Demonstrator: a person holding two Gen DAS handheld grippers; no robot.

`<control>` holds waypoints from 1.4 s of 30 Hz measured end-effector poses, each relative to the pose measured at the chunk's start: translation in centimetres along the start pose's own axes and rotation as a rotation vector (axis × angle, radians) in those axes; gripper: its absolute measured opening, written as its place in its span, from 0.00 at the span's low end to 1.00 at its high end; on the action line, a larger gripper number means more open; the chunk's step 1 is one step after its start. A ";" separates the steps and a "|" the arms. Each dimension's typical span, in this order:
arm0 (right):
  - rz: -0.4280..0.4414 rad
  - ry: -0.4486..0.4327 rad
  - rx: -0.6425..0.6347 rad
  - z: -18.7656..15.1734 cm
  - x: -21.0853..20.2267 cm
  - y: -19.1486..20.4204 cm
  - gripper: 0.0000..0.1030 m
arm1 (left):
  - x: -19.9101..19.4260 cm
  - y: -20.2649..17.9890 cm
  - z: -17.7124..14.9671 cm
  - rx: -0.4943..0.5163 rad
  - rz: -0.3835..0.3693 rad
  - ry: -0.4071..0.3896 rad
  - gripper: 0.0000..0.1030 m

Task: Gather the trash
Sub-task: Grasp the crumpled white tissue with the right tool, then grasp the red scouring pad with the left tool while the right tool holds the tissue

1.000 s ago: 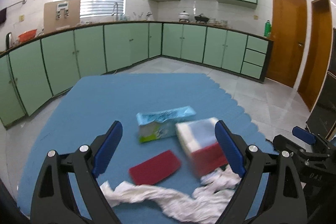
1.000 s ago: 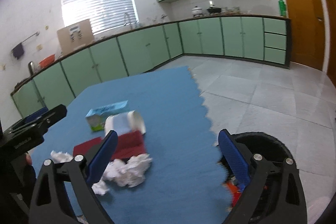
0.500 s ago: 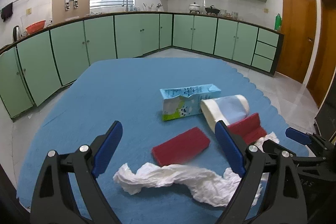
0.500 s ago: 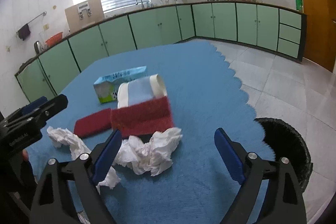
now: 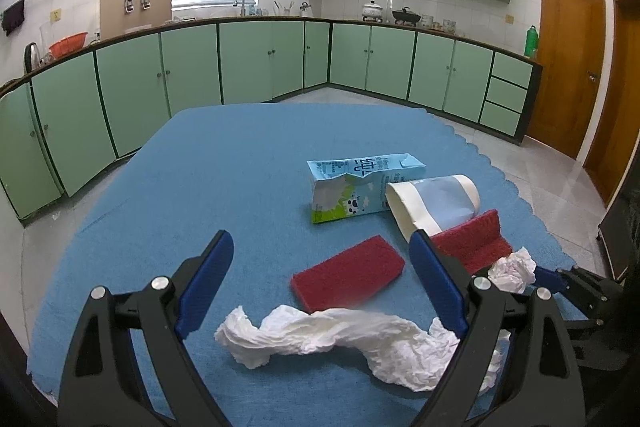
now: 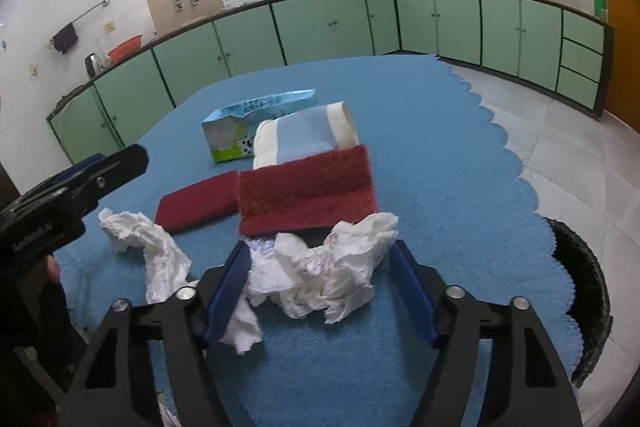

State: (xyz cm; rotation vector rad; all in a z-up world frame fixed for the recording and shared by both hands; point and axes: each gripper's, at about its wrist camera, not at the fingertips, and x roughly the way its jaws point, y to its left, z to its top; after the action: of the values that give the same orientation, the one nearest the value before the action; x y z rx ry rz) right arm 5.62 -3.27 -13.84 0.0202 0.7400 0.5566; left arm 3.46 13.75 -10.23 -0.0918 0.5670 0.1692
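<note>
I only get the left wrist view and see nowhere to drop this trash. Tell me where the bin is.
Observer: A black bin sits just past the scalloped right edge of the blue tablecloth, lower than the tabletop. Only the right wrist camera catches it.
Operator: Report what the right claw is doing.
Observer: The right claw straddles the crumpled tissue wad. Its jaws have just been closing, with the wad between them, but they are not yet clamped on it.
</note>
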 end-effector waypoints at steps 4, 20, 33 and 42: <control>0.025 0.010 0.000 -0.1 0.0 -0.1 0.57 | 0.1 -0.4 0.0 0.003 -0.003 0.002 0.84; 0.083 0.001 0.004 0.2 -1.0 0.0 0.23 | 1.0 -0.8 -0.8 0.003 -0.008 0.036 0.84; 0.054 -0.063 0.050 1.1 -2.9 -1.6 0.20 | 1.5 -0.7 -1.0 -0.002 -0.006 0.056 0.84; 0.023 -0.083 0.075 1.6 -3.6 -3.3 0.20 | 0.9 -1.8 -0.4 -0.003 -0.051 0.036 0.84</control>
State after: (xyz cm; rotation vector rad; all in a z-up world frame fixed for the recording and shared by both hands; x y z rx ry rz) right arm 6.04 -7.54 -11.05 0.1205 0.6801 0.5462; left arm 4.32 12.06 -11.00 -0.1120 0.6002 0.1192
